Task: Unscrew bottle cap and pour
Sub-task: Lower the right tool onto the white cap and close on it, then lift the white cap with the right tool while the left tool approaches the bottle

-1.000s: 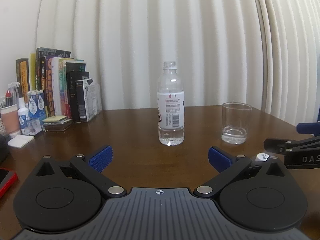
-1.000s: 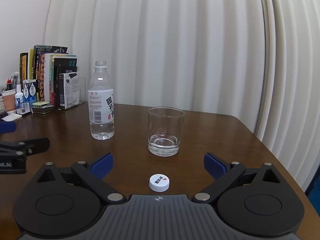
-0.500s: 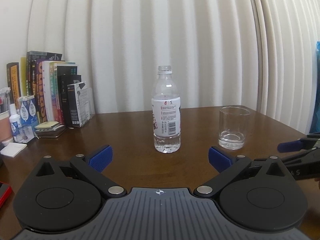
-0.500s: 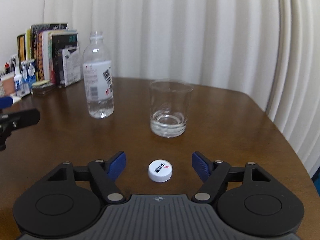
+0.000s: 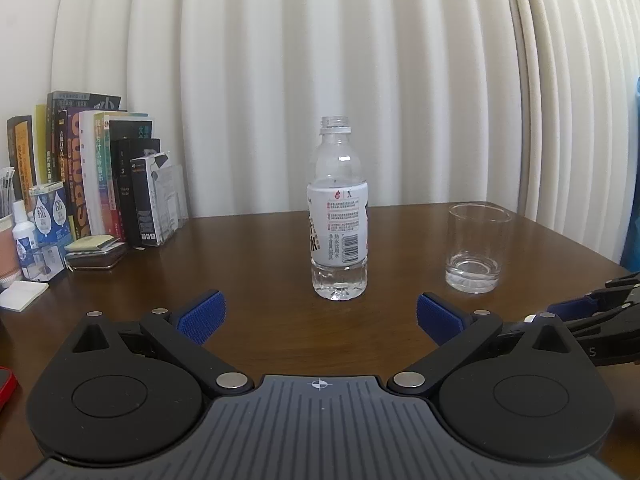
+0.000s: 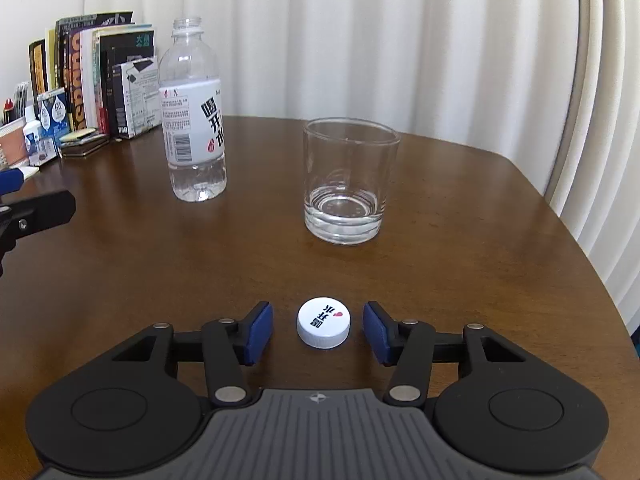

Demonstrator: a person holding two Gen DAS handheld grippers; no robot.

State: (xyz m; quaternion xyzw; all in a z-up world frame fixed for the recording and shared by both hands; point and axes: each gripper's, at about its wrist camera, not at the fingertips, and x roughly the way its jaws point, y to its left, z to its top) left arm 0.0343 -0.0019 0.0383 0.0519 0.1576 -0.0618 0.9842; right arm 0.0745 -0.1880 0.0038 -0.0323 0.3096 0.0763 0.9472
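While standing uncapped on the brown surface (image 6: pixel 460 264), bottle (image 6: pixel 194 120) upright at 11 o'clock in the right wrist view, a little water left in its base. Glass (image 6: pixel 346 184) at 12 o'clock, to the bottle's right and well apart from it, holding a shallow layer of water. White cap (image 6: pixel 323 322) lying top-up on the surface at 6 o'clock, between the blue pads of the right claw (image 6: pixel 318 330); jaws part-closed around it, a narrow gap visible on each side, so open and not gripping. Left claw's black finger (image 6: pixel 38 212) poking in at 9 o'clock.

From the left wrist view, left claw (image 5: pixel 318 314) spread wide and holding nothing, bottle (image 5: pixel 339 216) dead ahead at 12 o'clock, glass (image 5: pixel 476 248) at 2 o'clock. Right claw (image 5: pixel 592 312) only partly in frame at 3 o'clock, cap hidden there, possibly behind the left claw's own body. Row of books (image 5: pixel 92 172) and small boxes (image 5: pixel 48 216) against the white curtain (image 5: pixel 360 60) at 10 o'clock.
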